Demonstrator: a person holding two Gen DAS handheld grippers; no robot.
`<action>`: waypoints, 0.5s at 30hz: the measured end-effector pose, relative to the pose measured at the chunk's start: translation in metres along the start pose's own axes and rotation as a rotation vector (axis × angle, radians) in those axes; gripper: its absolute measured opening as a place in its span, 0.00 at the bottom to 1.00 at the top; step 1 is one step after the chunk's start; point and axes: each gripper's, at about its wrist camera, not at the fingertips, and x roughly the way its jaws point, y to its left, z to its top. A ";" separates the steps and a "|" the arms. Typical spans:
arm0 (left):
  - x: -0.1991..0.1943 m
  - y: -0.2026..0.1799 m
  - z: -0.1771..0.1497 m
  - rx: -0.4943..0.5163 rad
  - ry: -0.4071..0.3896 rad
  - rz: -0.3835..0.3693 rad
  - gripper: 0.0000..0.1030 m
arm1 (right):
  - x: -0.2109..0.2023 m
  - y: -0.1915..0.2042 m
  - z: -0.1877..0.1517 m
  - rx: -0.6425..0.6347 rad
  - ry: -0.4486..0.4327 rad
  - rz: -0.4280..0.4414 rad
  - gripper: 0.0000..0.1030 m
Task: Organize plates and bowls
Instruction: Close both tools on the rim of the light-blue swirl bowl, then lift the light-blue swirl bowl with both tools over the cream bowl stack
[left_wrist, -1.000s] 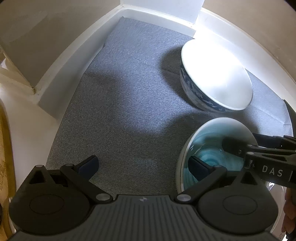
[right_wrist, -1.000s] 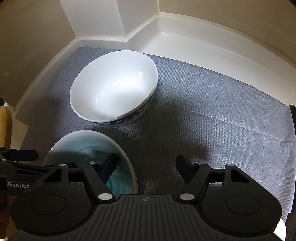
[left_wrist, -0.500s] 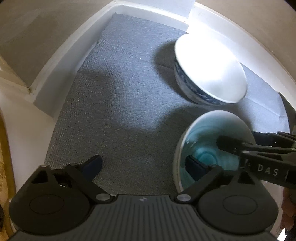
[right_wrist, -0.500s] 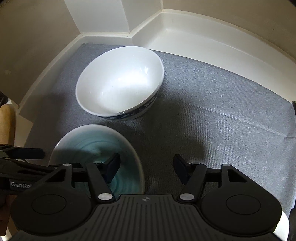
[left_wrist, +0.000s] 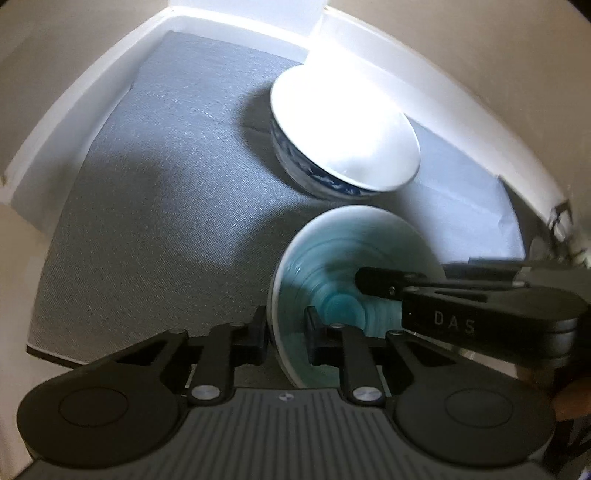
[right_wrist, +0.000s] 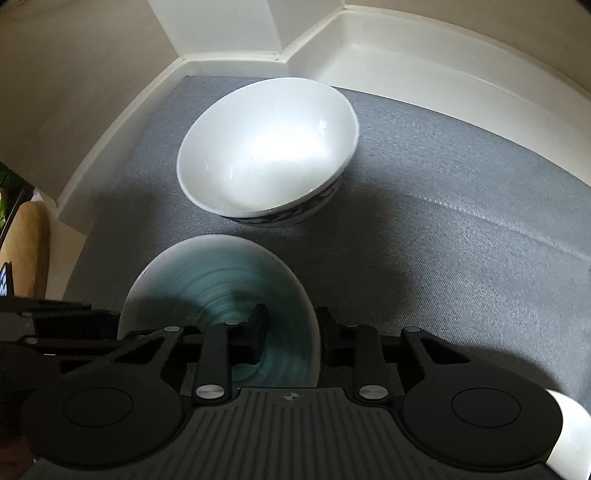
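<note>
A teal-glazed bowl (left_wrist: 332, 251) (right_wrist: 221, 273) stands on a grey mat, in front of a bigger white bowl (left_wrist: 343, 133) (right_wrist: 266, 147) with a blue pattern outside. My left gripper (left_wrist: 285, 325) straddles the teal bowl's left rim, one finger outside and one inside. Its jaws are closing and pinch the wall. My right gripper (right_wrist: 291, 328) straddles the opposite rim, also closing. Its outer pad is at the rim, while its inner pad stands a little off the wall. Its fingers (left_wrist: 373, 282) reach into the bowl from the right in the left wrist view.
The grey mat (left_wrist: 166, 184) (right_wrist: 443, 240) fills a recess with white raised edges (left_wrist: 66, 125) (right_wrist: 424, 62) and beige walls. A wooden piece (right_wrist: 33, 240) stands beyond the left edge. A white rounded object (right_wrist: 569, 435) shows at the bottom right corner.
Both grippers' jaws have narrowed from wide apart to close around opposite sides of the teal bowl's rim. The left gripper has turned toward the bowl.
</note>
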 end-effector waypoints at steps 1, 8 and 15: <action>-0.001 0.003 -0.001 -0.019 0.002 -0.012 0.21 | -0.001 0.000 -0.001 0.000 -0.002 0.000 0.29; -0.020 0.008 -0.006 -0.030 -0.037 -0.002 0.21 | -0.014 0.011 -0.002 -0.029 -0.031 0.018 0.29; -0.047 0.016 -0.021 -0.070 -0.070 -0.026 0.21 | -0.030 0.020 -0.004 -0.045 -0.056 0.036 0.29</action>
